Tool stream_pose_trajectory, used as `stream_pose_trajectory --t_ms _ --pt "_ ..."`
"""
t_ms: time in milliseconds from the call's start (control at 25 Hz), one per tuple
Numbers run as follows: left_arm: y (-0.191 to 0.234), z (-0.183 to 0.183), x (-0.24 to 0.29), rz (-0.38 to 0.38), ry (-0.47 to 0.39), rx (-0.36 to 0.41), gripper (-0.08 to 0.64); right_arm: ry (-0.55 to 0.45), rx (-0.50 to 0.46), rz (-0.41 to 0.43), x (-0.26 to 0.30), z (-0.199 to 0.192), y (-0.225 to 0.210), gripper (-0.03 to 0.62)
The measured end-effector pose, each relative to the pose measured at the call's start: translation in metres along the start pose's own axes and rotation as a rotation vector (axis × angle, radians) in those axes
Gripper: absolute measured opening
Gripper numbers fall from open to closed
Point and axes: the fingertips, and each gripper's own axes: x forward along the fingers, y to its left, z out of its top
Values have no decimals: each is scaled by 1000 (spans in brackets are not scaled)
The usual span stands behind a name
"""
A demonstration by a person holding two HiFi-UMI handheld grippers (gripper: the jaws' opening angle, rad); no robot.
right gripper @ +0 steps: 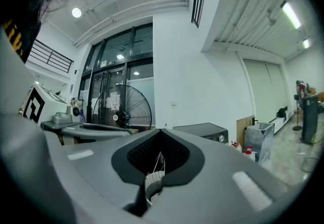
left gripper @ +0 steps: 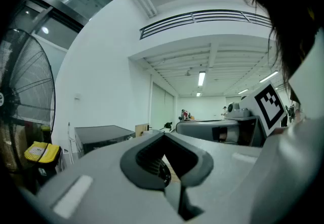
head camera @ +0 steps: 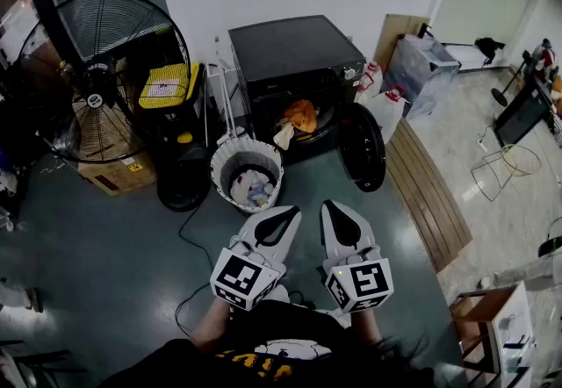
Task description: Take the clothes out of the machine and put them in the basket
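The black washing machine [head camera: 294, 48] stands at the back, its round door [head camera: 363, 147] swung open to the right. Orange and cream clothes [head camera: 299, 118] hang in the drum opening. A white basket [head camera: 221, 168] with a few light clothes in it sits on the floor just left of the door. My left gripper [head camera: 285, 218] and right gripper [head camera: 338, 212] hover side by side in front of the basket, both shut and holding nothing. In the left gripper view the left gripper [left gripper: 169, 167] has its dark pads together. The right gripper [right gripper: 157, 167] looks the same in its own view.
A large floor fan [head camera: 105, 70] and a yellow-topped black unit [head camera: 167, 86] stand left of the machine, with a cardboard box [head camera: 118, 174] below them. A black cable [head camera: 189, 237] runs across the floor. Bags [head camera: 386, 101], a plastic bin [head camera: 426, 61] and wooden planks [head camera: 430, 193] lie to the right.
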Motion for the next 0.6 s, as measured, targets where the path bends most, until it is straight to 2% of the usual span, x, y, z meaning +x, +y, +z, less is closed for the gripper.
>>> stream_pose_trajectory --t_ms 160,400,600 --pt "7 -3 2 -15 3 4 0 -16 34 0 10 0 1 11" --pt "26 -4 0 -19 12 24 0 -11 33 -8 28 -6 7 11" --pt "43 -9 -1 -23 11 6 0 -1 27 -18 40 -14 10 11"
